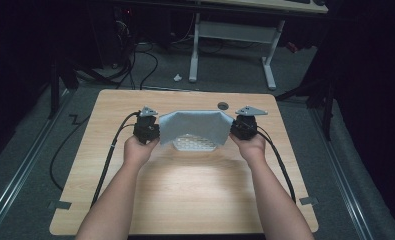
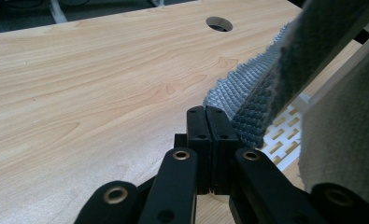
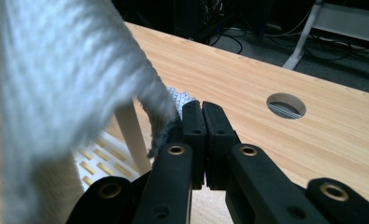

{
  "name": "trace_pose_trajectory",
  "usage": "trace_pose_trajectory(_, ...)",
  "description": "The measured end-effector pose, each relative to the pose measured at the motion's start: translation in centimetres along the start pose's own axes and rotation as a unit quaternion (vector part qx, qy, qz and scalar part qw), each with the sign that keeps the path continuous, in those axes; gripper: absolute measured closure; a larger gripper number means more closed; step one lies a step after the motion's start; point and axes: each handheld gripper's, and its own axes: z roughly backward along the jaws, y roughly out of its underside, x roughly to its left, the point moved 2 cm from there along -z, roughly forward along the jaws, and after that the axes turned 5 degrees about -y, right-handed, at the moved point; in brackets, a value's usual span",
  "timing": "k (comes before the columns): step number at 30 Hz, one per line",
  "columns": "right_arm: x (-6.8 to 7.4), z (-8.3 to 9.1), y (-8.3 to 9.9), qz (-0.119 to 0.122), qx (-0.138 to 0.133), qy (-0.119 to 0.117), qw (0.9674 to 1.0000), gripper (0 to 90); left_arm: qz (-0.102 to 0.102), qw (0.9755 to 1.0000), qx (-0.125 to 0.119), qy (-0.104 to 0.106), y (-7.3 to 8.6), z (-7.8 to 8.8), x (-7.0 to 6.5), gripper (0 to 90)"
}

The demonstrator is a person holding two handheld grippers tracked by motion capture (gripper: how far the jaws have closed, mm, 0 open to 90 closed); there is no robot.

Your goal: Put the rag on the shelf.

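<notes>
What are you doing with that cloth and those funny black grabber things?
A person holds a black two-jaw gripper in each hand. The left gripper and the right gripper each pinch one end of a grey woven cloth, stretching it above a white slotted plastic basket on the light wooden table. Both sets of jaws are closed on the cloth.

Both forearms are bare, no sleeves. Each hand carries a boxy black gripper, the left gripper (image 1: pixel 146 131) and the right gripper (image 1: pixel 244 126), each topped by a grey three-cornered plate and trailing a black cable. Up close, the flat black jaws sit on linkage arms with brass-coloured pivot rivets.
</notes>
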Motion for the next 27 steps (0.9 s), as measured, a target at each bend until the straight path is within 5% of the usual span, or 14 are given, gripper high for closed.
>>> trace_pose_trajectory(17,-0.2,-0.9,1.1,-0.010,0.014,0.002,0.9999,88.6,-0.004,1.0000,0.000,0.000,0.4,0.3,0.0,86.3)
trace_pose_trajectory(27,-0.6,-0.2,0.8,-0.005,0.007,0.021,0.9997,80.5,0.027,0.9989,-0.029,-0.025,0.4,1.7,1.5,61.3)
